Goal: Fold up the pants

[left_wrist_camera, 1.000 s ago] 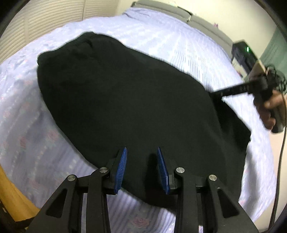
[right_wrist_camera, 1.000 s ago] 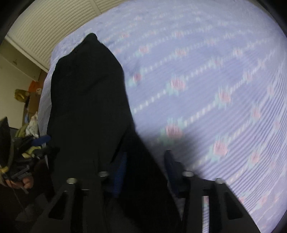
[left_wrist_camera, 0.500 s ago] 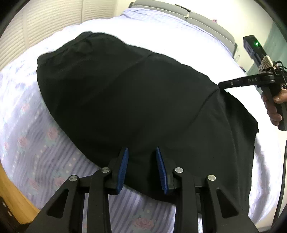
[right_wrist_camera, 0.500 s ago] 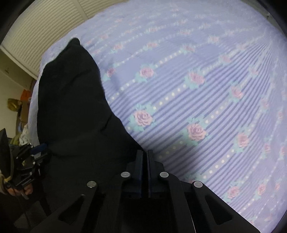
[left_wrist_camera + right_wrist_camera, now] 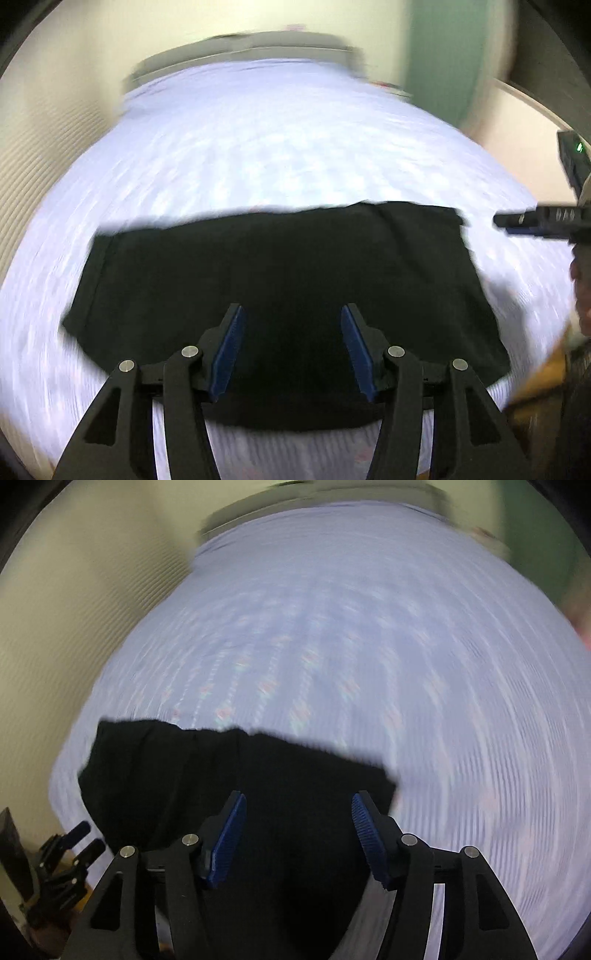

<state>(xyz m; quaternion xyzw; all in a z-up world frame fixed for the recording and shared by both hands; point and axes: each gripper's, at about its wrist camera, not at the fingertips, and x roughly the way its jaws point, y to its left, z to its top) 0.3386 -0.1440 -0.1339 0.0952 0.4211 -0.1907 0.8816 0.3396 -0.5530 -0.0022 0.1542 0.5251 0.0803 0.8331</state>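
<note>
On the near part of the bed (image 5: 295,140), left wrist view: black pants (image 5: 280,280) lie as a flat, wide dark rectangle on the pale striped bedsheet. Left gripper (image 5: 291,343) hovers over the pants' near edge, blue pads (image 5: 231,347) spread wide, nothing between them. Frame is motion-blurred. Right gripper (image 5: 535,221) shows at the far right of the pants, just off their right corner; from this view I cannot tell how its jaws stand.

Right wrist view: pants (image 5: 236,786) sit low and left on the bedsheet, right gripper (image 5: 299,834) above their right end, pads (image 5: 369,838) wide apart, holding nothing. Left gripper (image 5: 70,845) visible at the left of the pants, low in frame. Also blurred.

Judgement: pants look already folded down to a compact panel, both grippers released; step in hand is likely regrasping for another fold or finishing. To do it well: wait for steady aim, pinch all layers at matching corners of one short edge, lift together, carry across to the opposite edge, lay down aligned, avoid dragging the bottom layer.

Containers: none visible in either view.
</note>
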